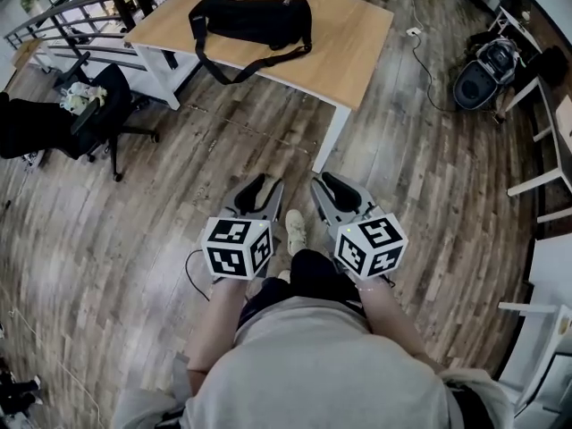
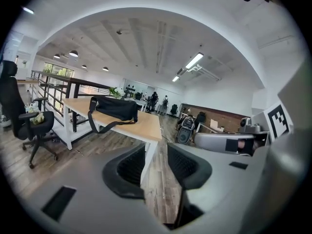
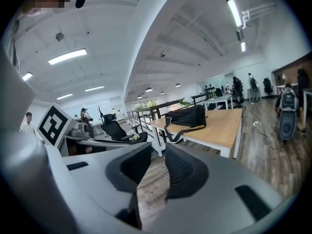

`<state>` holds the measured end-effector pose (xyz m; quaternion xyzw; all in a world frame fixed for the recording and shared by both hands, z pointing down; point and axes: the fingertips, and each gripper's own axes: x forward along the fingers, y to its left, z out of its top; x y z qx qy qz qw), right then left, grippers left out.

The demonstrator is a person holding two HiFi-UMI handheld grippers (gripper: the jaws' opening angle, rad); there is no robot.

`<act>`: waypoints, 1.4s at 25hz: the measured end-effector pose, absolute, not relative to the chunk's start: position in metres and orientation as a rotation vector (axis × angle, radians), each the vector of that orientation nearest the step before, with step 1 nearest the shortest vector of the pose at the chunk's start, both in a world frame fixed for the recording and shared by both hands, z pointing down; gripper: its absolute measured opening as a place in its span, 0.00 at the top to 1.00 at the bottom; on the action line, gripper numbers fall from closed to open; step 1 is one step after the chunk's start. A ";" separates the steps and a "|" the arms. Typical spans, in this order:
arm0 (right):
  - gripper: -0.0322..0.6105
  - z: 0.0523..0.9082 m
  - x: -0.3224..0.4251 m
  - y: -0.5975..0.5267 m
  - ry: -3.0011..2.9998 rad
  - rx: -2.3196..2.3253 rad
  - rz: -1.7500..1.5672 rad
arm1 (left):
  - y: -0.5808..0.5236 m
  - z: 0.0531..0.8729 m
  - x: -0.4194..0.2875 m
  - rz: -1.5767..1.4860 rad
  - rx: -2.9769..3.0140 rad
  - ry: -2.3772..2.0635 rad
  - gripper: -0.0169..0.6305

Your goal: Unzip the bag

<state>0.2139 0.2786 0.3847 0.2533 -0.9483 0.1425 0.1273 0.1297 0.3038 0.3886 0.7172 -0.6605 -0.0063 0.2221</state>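
Observation:
A black bag point(image 1: 255, 18) with a long strap lies on the wooden table point(image 1: 349, 52) across the room, well ahead of me. I stand on the wood floor and hold both grippers close to my body, pointed toward the table. My left gripper point(image 1: 259, 184) is open, with only floor showing between its jaws point(image 2: 155, 155). The right gripper point(image 1: 332, 184) is also open and empty point(image 3: 158, 155). The bag shows far off in the left gripper view point(image 2: 114, 108) and in the right gripper view point(image 3: 187, 116). Its zipper is too far away to make out.
A black office chair point(image 1: 89, 114) stands left of the table beside a railing point(image 1: 63, 12). A dark backpack-like object point(image 1: 487, 65) and a cable point(image 1: 420, 52) lie on the floor at right. White furniture point(image 1: 545, 150) lines the right edge.

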 end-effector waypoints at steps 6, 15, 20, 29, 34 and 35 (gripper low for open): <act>0.81 0.392 0.185 0.234 -2.761 0.670 0.405 | 0.261 0.396 0.109 0.001 1.972 -1.817 0.76; 0.81 0.382 0.122 0.149 -2.803 0.531 0.398 | 0.185 0.377 0.042 -0.045 1.896 -1.935 0.76; 0.80 0.373 0.092 0.106 -2.836 0.447 0.397 | 0.135 0.370 0.023 -0.049 1.886 -1.962 0.76; 0.80 0.379 0.079 0.047 -2.823 0.420 0.445 | 0.080 0.379 0.014 -0.028 1.855 -1.947 0.76; 0.80 0.386 0.079 0.027 -2.806 0.455 0.471 | 0.058 0.383 0.009 -0.017 1.852 -1.930 0.76; 0.80 0.388 0.079 0.022 -2.804 0.465 0.477 | 0.053 0.384 0.009 -0.011 1.857 -1.923 0.76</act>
